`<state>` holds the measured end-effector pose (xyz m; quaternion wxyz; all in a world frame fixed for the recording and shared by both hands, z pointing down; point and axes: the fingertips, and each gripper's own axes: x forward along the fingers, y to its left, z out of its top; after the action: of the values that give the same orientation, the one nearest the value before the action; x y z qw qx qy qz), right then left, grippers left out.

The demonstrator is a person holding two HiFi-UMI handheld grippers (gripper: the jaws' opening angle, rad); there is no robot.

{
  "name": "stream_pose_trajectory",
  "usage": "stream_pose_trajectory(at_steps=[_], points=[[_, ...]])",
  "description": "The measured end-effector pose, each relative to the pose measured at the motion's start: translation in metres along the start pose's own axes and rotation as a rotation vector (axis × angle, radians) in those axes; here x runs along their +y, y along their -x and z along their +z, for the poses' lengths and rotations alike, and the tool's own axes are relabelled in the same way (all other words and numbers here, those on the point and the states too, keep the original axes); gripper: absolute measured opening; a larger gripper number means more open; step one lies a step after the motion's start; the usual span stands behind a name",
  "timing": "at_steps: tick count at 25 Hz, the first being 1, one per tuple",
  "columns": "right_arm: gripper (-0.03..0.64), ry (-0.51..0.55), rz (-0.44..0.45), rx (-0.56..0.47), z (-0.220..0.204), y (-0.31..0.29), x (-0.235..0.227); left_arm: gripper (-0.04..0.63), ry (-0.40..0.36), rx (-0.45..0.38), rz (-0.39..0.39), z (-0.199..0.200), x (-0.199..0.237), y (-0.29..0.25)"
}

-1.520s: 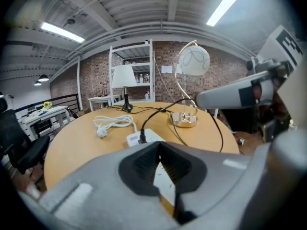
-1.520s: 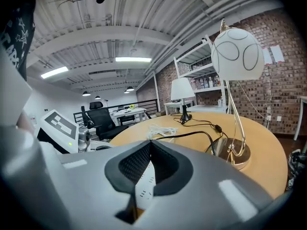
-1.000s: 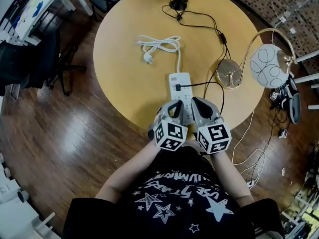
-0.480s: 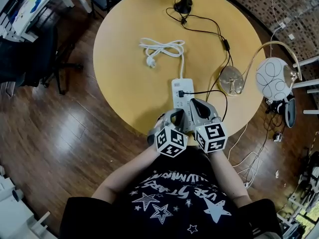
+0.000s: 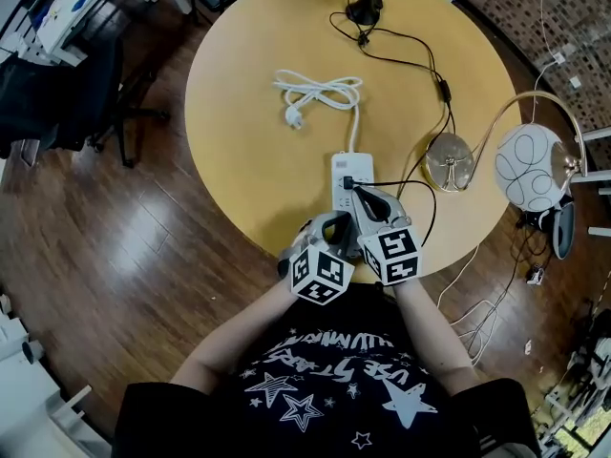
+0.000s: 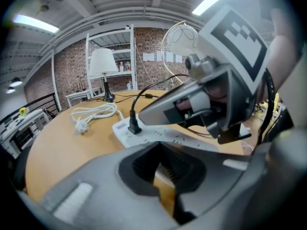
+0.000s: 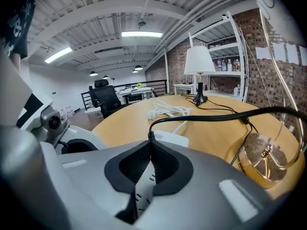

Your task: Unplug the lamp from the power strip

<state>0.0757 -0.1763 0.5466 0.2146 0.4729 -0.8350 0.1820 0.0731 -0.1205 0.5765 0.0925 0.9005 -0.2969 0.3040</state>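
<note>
A white power strip (image 5: 345, 168) lies on the round wooden table (image 5: 248, 151), with one black plug (image 5: 349, 181) in it. The plug's black cord (image 5: 420, 175) loops right toward the gold lamp base (image 5: 447, 160). My right gripper (image 5: 358, 195) is shut and empty over the strip, its tips right behind the plug. In the right gripper view the cord (image 7: 206, 117) rises just past the shut tips (image 7: 150, 143). My left gripper (image 5: 336, 221) is shut and empty beside the strip's near end. The left gripper view shows the plug (image 6: 133, 126) and strip (image 6: 144, 135).
The strip's own white cord (image 5: 320, 92) lies coiled at mid-table. A white-shaded lamp on a black base (image 5: 366, 10) stands at the far edge. The gold lamp's globe shade (image 5: 532, 168) hangs past the table's right edge. Office chairs stand off to the left.
My right gripper has moved forward along the power strip up to the plug. The left gripper has stayed near the table's front edge. Both stay shut.
</note>
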Motion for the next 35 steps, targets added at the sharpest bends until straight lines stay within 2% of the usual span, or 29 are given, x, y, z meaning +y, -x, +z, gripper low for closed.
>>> stream_pose_trajectory(at_steps=[1, 4, 6, 12, 20, 25, 30, 35], points=[[0.009, 0.009, 0.008, 0.001, 0.000, -0.001, 0.001, 0.005, 0.006, -0.001, -0.001, 0.000, 0.000, 0.000], [0.101, 0.009, 0.039, 0.009, -0.002, -0.008, 0.006, 0.005, 0.049, -0.001, -0.006, 0.000, 0.003, 0.001], [0.120, 0.012, 0.043, 0.016, -0.002, -0.012, 0.007, 0.005, 0.048, 0.001, -0.003, 0.001, 0.003, 0.002], [0.124, 0.046, 0.000, 0.030, -0.002, -0.027, 0.000, 0.005, 0.019, 0.005, 0.005, 0.000, 0.001, 0.003], [0.084, 0.135, -0.039, 0.067, 0.007, -0.032, 0.006, 0.005, 0.001, 0.004, 0.005, 0.000, 0.000, 0.002], [0.075, 0.129, -0.051, 0.087, 0.007, -0.034, 0.007, 0.005, 0.022, -0.003, -0.002, 0.000, 0.002, 0.002], [0.072, 0.120, -0.067, 0.087, 0.009, -0.031, 0.007, 0.005, -0.020, 0.008, -0.010, 0.001, 0.000, 0.004], [0.070, 0.106, -0.076, 0.087, 0.009, -0.032, 0.007, 0.005, -0.016, 0.012, -0.023, 0.000, 0.000, 0.003]])
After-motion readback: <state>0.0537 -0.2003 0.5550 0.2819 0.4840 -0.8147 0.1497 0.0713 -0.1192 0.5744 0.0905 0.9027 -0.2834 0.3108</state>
